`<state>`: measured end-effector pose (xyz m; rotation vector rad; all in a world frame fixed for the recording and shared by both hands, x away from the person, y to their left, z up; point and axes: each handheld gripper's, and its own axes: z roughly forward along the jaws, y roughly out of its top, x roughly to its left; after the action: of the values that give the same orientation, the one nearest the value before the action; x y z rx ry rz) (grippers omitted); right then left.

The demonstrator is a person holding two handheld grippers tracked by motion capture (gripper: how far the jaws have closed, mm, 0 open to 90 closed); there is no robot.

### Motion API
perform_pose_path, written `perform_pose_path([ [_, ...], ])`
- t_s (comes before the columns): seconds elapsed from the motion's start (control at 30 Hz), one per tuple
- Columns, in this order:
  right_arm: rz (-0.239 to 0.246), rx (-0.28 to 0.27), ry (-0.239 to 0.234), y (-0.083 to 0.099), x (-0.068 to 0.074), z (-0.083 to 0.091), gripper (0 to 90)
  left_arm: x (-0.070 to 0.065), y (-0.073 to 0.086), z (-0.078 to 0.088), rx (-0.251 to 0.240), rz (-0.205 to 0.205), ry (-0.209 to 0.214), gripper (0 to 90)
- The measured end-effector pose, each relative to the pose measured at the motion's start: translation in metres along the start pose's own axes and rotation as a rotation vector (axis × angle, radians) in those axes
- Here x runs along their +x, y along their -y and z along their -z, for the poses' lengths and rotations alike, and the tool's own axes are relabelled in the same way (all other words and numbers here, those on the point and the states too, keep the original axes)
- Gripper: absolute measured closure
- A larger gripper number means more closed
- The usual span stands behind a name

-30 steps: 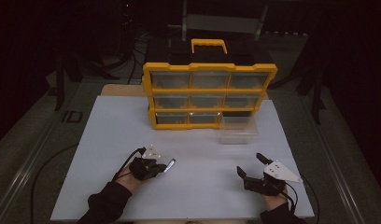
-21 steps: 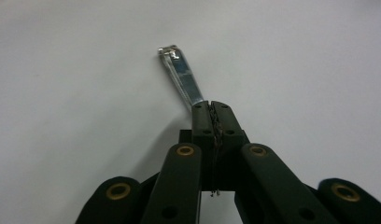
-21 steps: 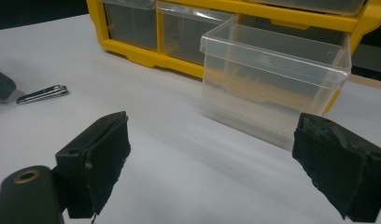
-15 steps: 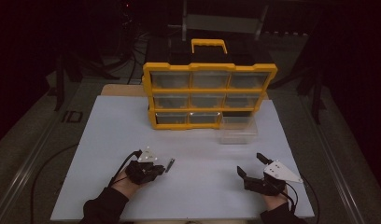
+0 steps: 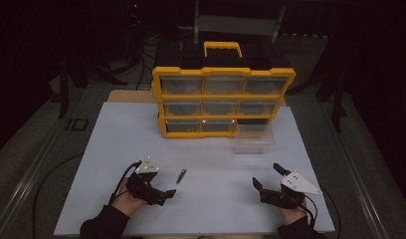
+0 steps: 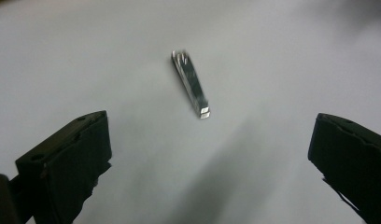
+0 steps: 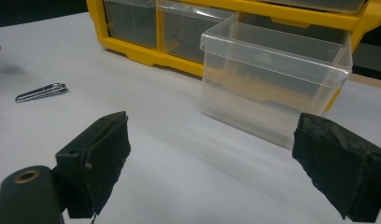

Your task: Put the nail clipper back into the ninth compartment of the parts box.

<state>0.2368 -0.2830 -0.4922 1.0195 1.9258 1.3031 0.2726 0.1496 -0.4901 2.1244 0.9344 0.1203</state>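
Observation:
A small metal nail clipper lies flat on the white table, free of any grip. My left gripper sits just short of it. Its jaws have just been opening and now stand wide, with nothing between them; the clipper lies ahead of the tips. My right gripper rests open at the front right and holds nothing. It faces a clear plastic drawer that stands on the table. The clipper also appears at the left of the right gripper view.
A yellow organizer with three rows of clear drawers stands upright at the back of the white board. Its bottom-right slot is vacant, and the loose drawer sits just in front of it. Dark floor and stands surround the table.
My left gripper has opened and let go of the nail clipper, which now lies on the table. The left hand has drawn back toward the front left. The right hand has kept still.

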Motion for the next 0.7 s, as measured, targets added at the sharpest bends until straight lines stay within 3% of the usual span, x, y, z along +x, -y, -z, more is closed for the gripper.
perform_pose_path([
  [0.2,-0.005,-0.002,-0.002,-0.001,0.000,0.001,10.9,-0.010,-0.013,0.014,-0.028,0.033,-0.071,0.1],
  [0.47,-0.002,-0.009,-0.003,-0.001,0.000,0.001,10.9,-0.021,-0.031,0.023,-0.082,0.077,-0.119,0.1],
  [0.7,-0.003,-0.011,-0.003,-0.001,0.000,0.002,10.9,-0.022,-0.040,0.019,-0.095,0.110,-0.132,0.1],
])
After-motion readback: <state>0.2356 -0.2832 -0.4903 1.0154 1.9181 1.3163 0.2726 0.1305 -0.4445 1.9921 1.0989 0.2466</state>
